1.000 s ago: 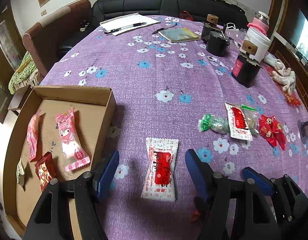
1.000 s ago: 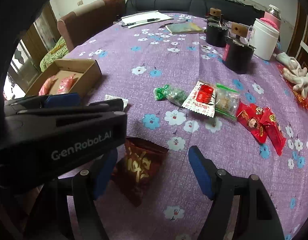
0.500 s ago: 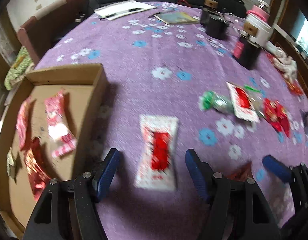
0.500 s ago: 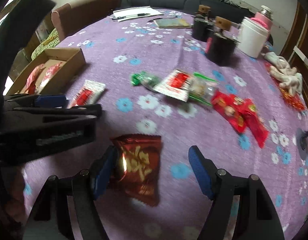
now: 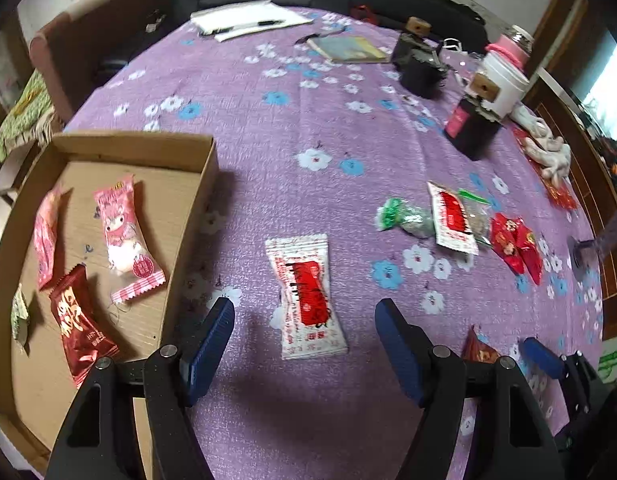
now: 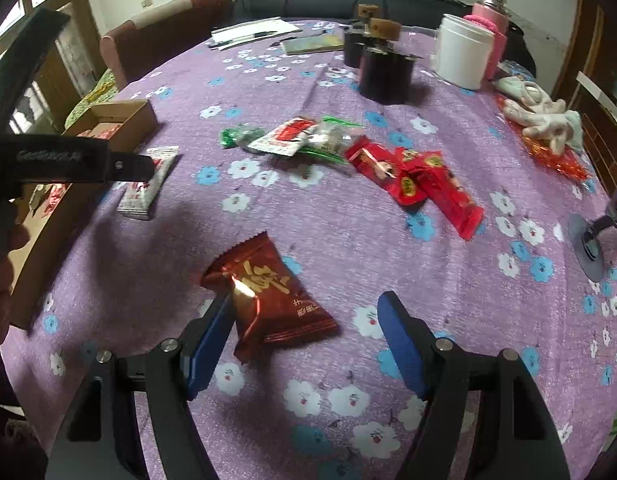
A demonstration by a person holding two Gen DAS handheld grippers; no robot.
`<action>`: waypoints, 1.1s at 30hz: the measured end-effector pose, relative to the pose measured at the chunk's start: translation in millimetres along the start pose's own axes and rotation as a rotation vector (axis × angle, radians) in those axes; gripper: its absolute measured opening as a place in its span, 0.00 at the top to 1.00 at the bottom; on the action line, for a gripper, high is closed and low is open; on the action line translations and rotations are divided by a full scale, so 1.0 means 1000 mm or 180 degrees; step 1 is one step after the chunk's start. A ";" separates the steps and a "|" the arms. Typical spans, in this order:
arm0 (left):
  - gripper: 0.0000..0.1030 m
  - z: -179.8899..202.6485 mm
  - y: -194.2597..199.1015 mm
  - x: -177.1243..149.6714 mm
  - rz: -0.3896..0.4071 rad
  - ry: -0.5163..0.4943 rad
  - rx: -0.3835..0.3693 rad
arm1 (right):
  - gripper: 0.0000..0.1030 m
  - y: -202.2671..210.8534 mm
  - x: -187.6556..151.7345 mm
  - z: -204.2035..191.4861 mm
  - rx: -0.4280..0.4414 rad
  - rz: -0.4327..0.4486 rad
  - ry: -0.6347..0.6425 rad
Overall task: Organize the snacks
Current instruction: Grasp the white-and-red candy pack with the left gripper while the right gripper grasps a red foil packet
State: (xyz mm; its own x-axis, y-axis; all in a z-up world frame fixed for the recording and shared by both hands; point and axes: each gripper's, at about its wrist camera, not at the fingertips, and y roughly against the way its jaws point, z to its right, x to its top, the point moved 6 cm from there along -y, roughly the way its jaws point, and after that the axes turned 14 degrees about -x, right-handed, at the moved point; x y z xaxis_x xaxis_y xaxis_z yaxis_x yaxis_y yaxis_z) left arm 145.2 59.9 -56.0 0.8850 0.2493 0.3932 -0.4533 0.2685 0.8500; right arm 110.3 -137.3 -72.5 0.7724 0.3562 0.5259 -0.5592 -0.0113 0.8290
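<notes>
Two grippers were poised over loose snacks with their jaws apart and gripping nothing. The left gripper [image 5: 304,334] straddled a white-and-red packet [image 5: 308,294] lying flat on the purple floral tablecloth [image 5: 300,128], its blue pads clear of the wrapper on both sides. The right gripper [image 6: 306,332] stood over a dark red foil packet [image 6: 268,300], the left pad just beside or touching the wrapper edge; which could not be told. Beside the left gripper sat the cardboard tray [image 5: 206,184], already holding five packets: two pink ones, a dark red foil one, a small green one at the edge, and a pink-and-white one with a cartoon figure. Farther out lay an unsorted cluster: a green sweet [image 6: 238,136], a white-and-red packet [image 6: 286,136], a clear bag and several red wrappers [image 6: 420,178]. Judged from this, sorting was under halfway. Gold Chinese characters marked the foil packet; the wording was too blurred to read.
</notes>
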 end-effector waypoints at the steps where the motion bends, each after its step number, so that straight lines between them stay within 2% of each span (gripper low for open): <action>1: 0.26 -0.001 -0.004 -0.001 -0.0033 0.0006 0.0023 | 0.30 -0.001 0.001 -0.003 0.0007 0.0010 0.0057; 12: 0.26 0.006 -0.031 -0.001 -0.0057 -0.0229 0.0341 | 0.30 -0.015 0.011 -0.023 0.0054 0.0030 0.0378; 14: 0.26 0.008 -0.032 -0.001 -0.0022 -0.0262 0.0341 | 0.38 -0.014 0.011 -0.024 0.0071 0.0038 0.0402; 15: 0.28 0.008 -0.031 -0.001 -0.0010 -0.0263 0.0337 | 0.46 -0.014 0.011 -0.025 0.0081 0.0043 0.0428; 16: 0.32 0.008 -0.030 -0.001 0.0016 -0.0263 0.0332 | 0.58 -0.012 0.011 -0.025 0.0088 0.0036 0.0436; 17: 0.47 0.010 -0.029 -0.001 0.0035 -0.0279 0.0322 | 0.62 -0.011 0.011 -0.025 0.0088 0.0027 0.0423; 18: 0.61 0.012 -0.026 -0.003 0.0040 -0.0317 0.0296 | 0.62 -0.011 0.011 -0.024 0.0081 0.0006 0.0412; 20: 0.71 0.017 -0.025 -0.007 0.0026 -0.0372 0.0245 | 0.62 -0.010 0.009 -0.024 0.0077 0.0007 0.0401; 23: 0.72 0.020 -0.022 -0.013 0.0036 -0.0378 0.0188 | 0.62 -0.007 0.004 -0.021 0.0089 0.0002 0.0355; 28: 0.73 0.027 -0.015 -0.033 -0.0040 -0.0364 -0.0049 | 0.62 0.002 -0.011 -0.016 0.0106 -0.0034 0.0313; 33: 0.73 0.038 -0.004 -0.067 -0.0063 -0.0565 -0.0123 | 0.62 0.014 -0.031 -0.013 0.0086 -0.0039 0.0315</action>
State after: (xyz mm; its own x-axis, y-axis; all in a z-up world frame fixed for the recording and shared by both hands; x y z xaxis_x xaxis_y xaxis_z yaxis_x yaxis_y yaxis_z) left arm 91.5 6.2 -72.7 0.8971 0.0763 0.4352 -0.4364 0.3080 0.8454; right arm 74.2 -136.2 -79.9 0.7449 0.4470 0.4953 -0.5404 -0.0311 0.8408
